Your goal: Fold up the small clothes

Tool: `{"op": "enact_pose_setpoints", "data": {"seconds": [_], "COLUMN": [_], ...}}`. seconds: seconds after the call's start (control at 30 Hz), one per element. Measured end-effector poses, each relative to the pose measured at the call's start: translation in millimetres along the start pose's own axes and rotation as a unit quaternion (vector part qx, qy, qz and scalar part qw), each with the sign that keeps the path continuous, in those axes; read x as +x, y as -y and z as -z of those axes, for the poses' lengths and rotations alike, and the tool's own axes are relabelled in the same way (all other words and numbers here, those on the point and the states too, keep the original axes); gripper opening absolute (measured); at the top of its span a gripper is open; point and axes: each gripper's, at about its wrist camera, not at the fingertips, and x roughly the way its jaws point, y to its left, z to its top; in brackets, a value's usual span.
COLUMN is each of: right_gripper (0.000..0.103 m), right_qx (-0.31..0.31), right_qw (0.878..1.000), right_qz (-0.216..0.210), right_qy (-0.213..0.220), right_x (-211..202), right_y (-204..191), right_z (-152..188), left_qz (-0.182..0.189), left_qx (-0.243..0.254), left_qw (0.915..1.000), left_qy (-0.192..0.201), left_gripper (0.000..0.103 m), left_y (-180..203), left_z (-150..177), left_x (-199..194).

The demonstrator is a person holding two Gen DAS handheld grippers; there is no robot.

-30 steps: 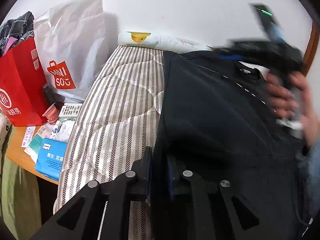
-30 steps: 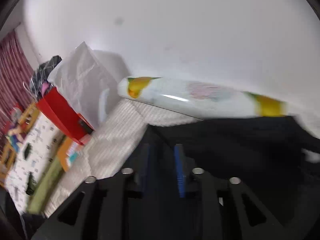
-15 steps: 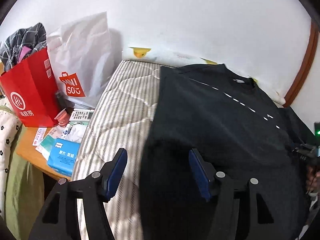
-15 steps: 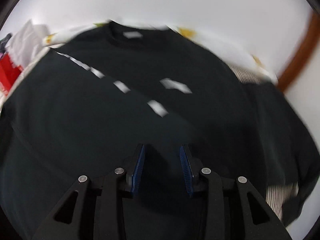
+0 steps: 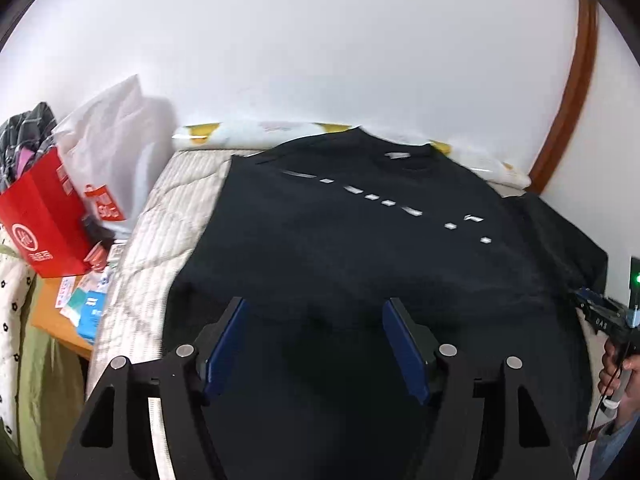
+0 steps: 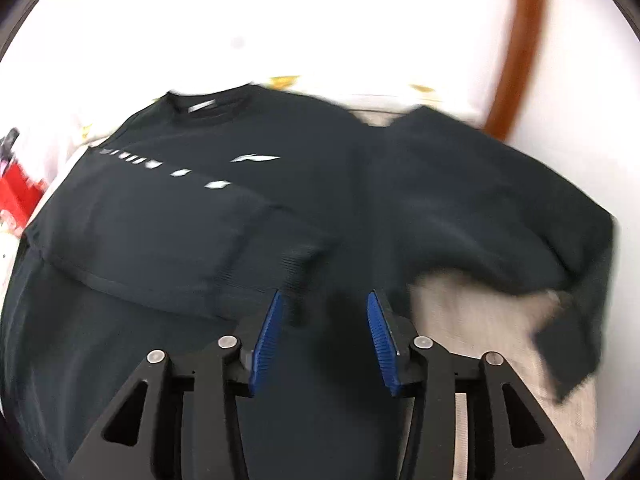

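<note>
The black T-shirt [image 5: 360, 248] lies flat on the striped bed [image 5: 160, 216], with one side already folded over. Both claws, left claw [image 5: 316, 344] and right claw [image 6: 324, 336], hang apart above the shirt, holding nothing. Next, I think, the loose sleeve [image 6: 500, 216] needs pinching and folding in.

On my right gripper [image 5: 608, 320] I read "DAS"; the white bag [image 5: 116, 152] shows only a blurred "SO".
</note>
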Motion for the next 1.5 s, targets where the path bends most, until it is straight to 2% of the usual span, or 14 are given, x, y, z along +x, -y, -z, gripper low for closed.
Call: {"op": "enact_pose_setpoints", "data": {"seconds": [0.13, 0.27, 0.37, 0.5, 0.7, 0.83, 0.87, 0.93, 1.0, 1.07, 1.13, 1.2, 1.3, 1.5], "right_gripper": [0.055, 0.072, 0.076, 0.076, 0.08, 0.08, 0.078, 0.062, 0.025, 0.015, 0.011, 0.01, 0.009, 0.009], "right_qx": [0.033, 0.053, 0.072, 0.077, 0.068, 0.089, 0.09, 0.086, 0.079, 0.065, 0.059, 0.072, 0.077, 0.063], "right_qw": [0.998, 0.993, 0.991, 0.991, 0.991, 0.991, 0.991, 0.99, 0.992, 0.991, 0.991, 0.991, 0.994, 0.996], "right_qz": [0.056, 0.106, 0.108, 0.106, 0.11, 0.096, 0.095, 0.108, 0.094, 0.112, 0.119, 0.105, 0.079, 0.034], "right_qy": [0.002, 0.006, -0.002, -0.023, -0.025, -0.03, -0.028, -0.019, -0.017, -0.024, -0.031, -0.028, 0.004, 0.06], "right_x": [-12, -13, -6, 9, 29, 40, 42, 41, 41, 43, 41, 30, -1, -59], "right_y": [65, 115, 145, 166, 166, 172, 173, 175, 172, 167, 164, 164, 150, 100], "right_z": [16, 34, 45, 55, 59, 52, 50, 50, 47, 44, 41, 38, 25, -11], "left_qz": [0.011, 0.012, 0.009, 0.008, -0.012, -0.023, -0.026, -0.029, -0.032, -0.033, -0.035, -0.046, -0.064, -0.06], "left_qx": [0.011, 0.019, 0.018, 0.009, -0.001, -0.01, -0.012, -0.015, -0.018, -0.023, -0.028, -0.027, -0.024, -0.028], "left_qw": [0.9999, 0.9997, 0.9996, 0.9995, 0.9995, 0.9992, 0.9991, 0.9989, 0.9988, 0.9987, 0.9986, 0.9982, 0.997, 0.9968], "left_qy": [0.0, -0.009, -0.019, -0.03, -0.03, -0.032, -0.033, -0.033, -0.031, -0.03, -0.028, -0.029, -0.035, -0.044], "left_gripper": [0.071, 0.071, 0.071, 0.071, 0.071, 0.071, 0.071, 0.071, 0.071, 0.071, 0.071, 0.071, 0.071, 0.071], "left_y": [29, 53, 62, 69, 64, 57, 54, 50, 45, 38, 31, 24, 12, -8], "left_z": [-1, 2, 3, 4, 3, 2, 2, 2, 3, 4, 6, 9, 16, 33], "left_x": [-1, 4, 12, 18, 18, 20, 20, 19, 18, 15, 13, 10, 10, 7]}}
